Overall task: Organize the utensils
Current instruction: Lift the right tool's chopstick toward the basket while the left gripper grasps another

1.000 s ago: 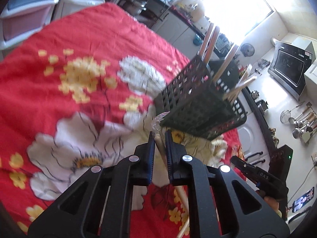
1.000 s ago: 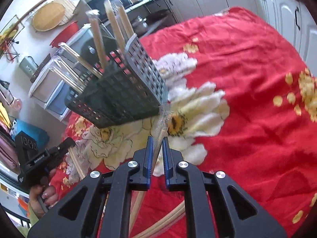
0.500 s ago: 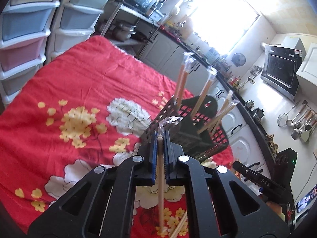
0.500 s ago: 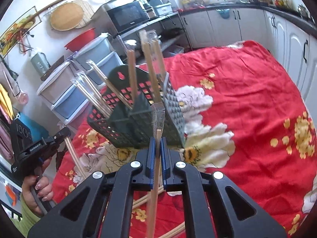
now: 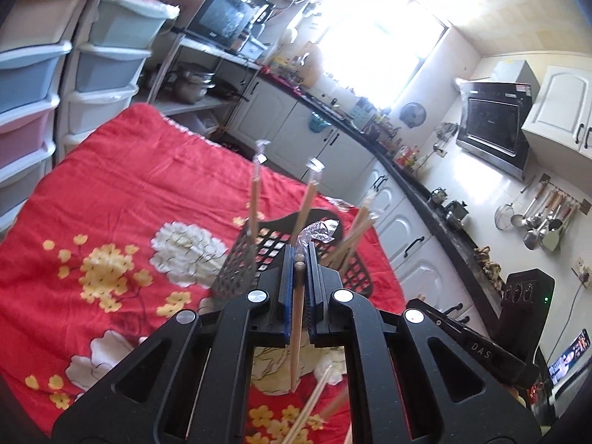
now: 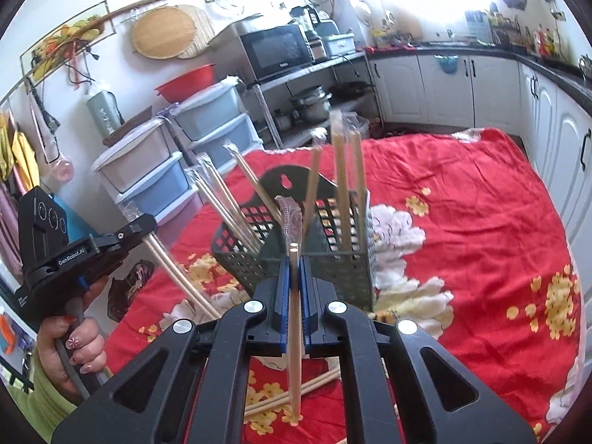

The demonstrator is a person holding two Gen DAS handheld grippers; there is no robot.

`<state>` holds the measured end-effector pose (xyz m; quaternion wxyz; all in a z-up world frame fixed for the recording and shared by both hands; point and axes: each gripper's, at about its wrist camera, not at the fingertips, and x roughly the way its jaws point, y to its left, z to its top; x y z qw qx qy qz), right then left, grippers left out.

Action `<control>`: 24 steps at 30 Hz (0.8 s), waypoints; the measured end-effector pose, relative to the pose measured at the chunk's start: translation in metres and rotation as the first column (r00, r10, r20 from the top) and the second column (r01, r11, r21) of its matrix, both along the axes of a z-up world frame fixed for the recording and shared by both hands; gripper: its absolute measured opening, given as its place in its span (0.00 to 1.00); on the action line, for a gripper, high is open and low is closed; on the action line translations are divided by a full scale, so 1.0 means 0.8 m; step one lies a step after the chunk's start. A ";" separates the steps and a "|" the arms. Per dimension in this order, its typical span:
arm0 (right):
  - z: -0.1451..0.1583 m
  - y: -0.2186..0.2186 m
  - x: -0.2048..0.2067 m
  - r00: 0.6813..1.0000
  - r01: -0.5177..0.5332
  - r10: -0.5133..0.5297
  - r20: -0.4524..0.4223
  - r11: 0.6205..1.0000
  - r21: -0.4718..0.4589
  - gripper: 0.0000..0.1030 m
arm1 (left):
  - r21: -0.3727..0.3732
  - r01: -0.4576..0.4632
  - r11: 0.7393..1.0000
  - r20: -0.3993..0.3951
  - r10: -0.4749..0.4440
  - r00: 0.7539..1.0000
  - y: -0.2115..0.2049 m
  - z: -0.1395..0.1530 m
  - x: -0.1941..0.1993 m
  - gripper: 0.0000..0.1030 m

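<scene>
A dark mesh utensil basket [image 6: 333, 259] stands on the red flowered cloth [image 6: 462, 229], with several wrapped chopstick pairs [image 6: 342, 188] upright in it. It also shows in the left wrist view [image 5: 236, 262]. My left gripper [image 5: 300, 259] is shut on a wrapped chopstick pair [image 5: 297, 318], held upright above the cloth just in front of the basket. My right gripper [image 6: 293, 270] is shut on another wrapped chopstick pair [image 6: 294, 333], also upright just in front of the basket. The left gripper body shows at the left of the right wrist view [image 6: 85, 255].
Several loose chopsticks [image 6: 296, 392] lie on the cloth below the grippers. Plastic drawer units [image 6: 166, 170] stand beyond the table's far left edge. White kitchen cabinets [image 6: 555, 111] run along the right. The cloth to the right of the basket is bare.
Both grippers have risen and tilted up with their chopstick pairs. The basket, seen large and tilted before, now shows upright and lower in both views.
</scene>
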<state>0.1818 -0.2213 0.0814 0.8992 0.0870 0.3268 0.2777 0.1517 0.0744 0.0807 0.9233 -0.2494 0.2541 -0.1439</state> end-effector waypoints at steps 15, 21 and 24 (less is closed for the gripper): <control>0.048 0.003 -0.008 0.995 -0.009 0.006 0.102 1.000 0.025 0.05 | 0.011 0.033 0.999 0.095 -0.034 0.995 -0.021 0.049 0.002 0.03; 0.070 0.004 -0.009 0.989 -0.009 0.004 0.145 0.999 0.035 0.05 | 0.017 0.031 0.999 0.136 -0.033 0.990 -0.025 0.070 0.004 0.03; 0.083 0.004 -0.007 0.985 -0.006 -0.001 0.170 0.999 0.036 0.05 | 0.024 0.025 0.999 0.163 -0.029 0.986 -0.028 0.085 0.007 0.03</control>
